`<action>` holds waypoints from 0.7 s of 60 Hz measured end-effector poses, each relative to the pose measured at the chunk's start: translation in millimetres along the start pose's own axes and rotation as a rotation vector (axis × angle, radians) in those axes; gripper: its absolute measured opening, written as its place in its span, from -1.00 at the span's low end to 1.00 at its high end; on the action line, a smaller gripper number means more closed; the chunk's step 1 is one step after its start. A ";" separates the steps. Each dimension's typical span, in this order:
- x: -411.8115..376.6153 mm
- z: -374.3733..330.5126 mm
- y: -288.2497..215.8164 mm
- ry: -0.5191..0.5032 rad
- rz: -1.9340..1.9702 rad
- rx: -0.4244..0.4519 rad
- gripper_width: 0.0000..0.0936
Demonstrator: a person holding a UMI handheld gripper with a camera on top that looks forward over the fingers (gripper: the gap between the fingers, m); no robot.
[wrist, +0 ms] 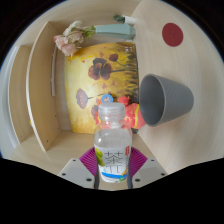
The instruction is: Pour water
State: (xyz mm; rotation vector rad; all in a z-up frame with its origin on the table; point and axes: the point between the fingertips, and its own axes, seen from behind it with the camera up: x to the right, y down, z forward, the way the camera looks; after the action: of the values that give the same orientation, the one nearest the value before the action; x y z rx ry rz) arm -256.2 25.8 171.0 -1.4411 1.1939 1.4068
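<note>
A clear plastic bottle (112, 140) with a blue cap and a white label stands upright between my fingers. Both magenta pads (90, 159) press against its sides, so my gripper (113, 163) is shut on the bottle. Beyond it and to the right, a grey cup (165, 97) appears tilted, its open mouth turned toward the bottle. The bottle's lower end is hidden between the fingers.
A small orange and red object (127, 112) lies just behind the bottle, next to the cup. A yellow floral cloth (100, 72) covers the table's middle. Pale flowers (72, 39) sit at the far left, a red disc (173, 34) at the far right, wooden boards (42, 85) along the left.
</note>
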 end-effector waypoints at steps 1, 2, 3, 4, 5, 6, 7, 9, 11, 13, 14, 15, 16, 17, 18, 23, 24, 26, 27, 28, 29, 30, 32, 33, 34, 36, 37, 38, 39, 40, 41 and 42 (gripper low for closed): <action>-1.2 -1.2 -1.3 0.001 0.029 0.002 -0.19; -0.9 -0.6 -2.9 0.000 0.057 0.002 -0.19; -0.4 0.4 -3.9 0.001 0.087 0.003 -0.19; 0.1 0.5 -4.9 0.001 0.114 0.003 -0.20; -0.1 0.8 -5.7 -0.001 0.141 0.001 -0.19; -1.0 0.8 -6.4 -0.005 0.170 -0.001 -0.19; -2.1 0.6 -8.0 -0.012 0.199 -0.001 -0.19; -5.6 0.3 -12.1 -0.030 0.260 0.005 -0.18; -9.6 -0.8 -15.5 -0.045 0.322 0.011 -0.18; -11.0 -0.8 -18.2 -0.056 0.376 0.012 -0.18; -11.7 -1.0 -20.1 -0.062 0.400 0.016 -0.19; -12.2 -1.3 -22.8 -0.068 0.419 0.024 -0.19; -12.4 -1.3 -25.3 -0.074 0.435 0.032 -0.18; -12.8 -1.2 -26.7 -0.080 0.452 0.035 -0.19; -13.6 -2.6 -27.9 -0.082 0.471 0.032 -0.18; -12.3 -0.9 -35.4 -0.092 0.572 0.044 -0.18; -12.1 -0.6 -36.5 -0.093 0.588 0.046 -0.18; -10.5 0.1 -38.0 -0.093 0.610 0.051 -0.18; -10.1 0.3 -37.5 -0.093 0.617 0.050 -0.18; -8.5 -0.7 -35.8 -0.096 0.623 0.046 -0.19; -8.0 1.4 -37.1 -0.092 0.626 0.043 -0.18; -6.4 2.2 -36.8 -0.087 0.630 0.041 -0.18; -5.4 3.2 -35.9 -0.080 0.634 0.039 -0.18; -6.6 3.3 -35.4 -0.082 0.631 0.036 -0.14; -7.1 3.7 -34.0 -0.081 0.626 0.031 -0.14; -6.7 2.0 -29.0 -0.069 0.614 0.017 -0.14; -7.9 2.4 -28.9 -0.062 0.599 0.011 -0.14; -8.6 2.0 -28.4 -0.059 0.579 0.007 -0.14; -10.3 1.8 -27.9 -0.058 0.555 0.003 -0.14; -13.1 1.4 -27.7 -0.058 0.528 -0.002 -0.14; -16.7 0.8 -27.1 -0.060 0.498 -0.008 -0.14; -21.1 0.3 -27.2 -0.065 0.466 -0.014 -0.14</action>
State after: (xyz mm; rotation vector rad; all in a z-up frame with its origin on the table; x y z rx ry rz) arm -229.0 35.1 189.8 -1.1570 1.5454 1.7574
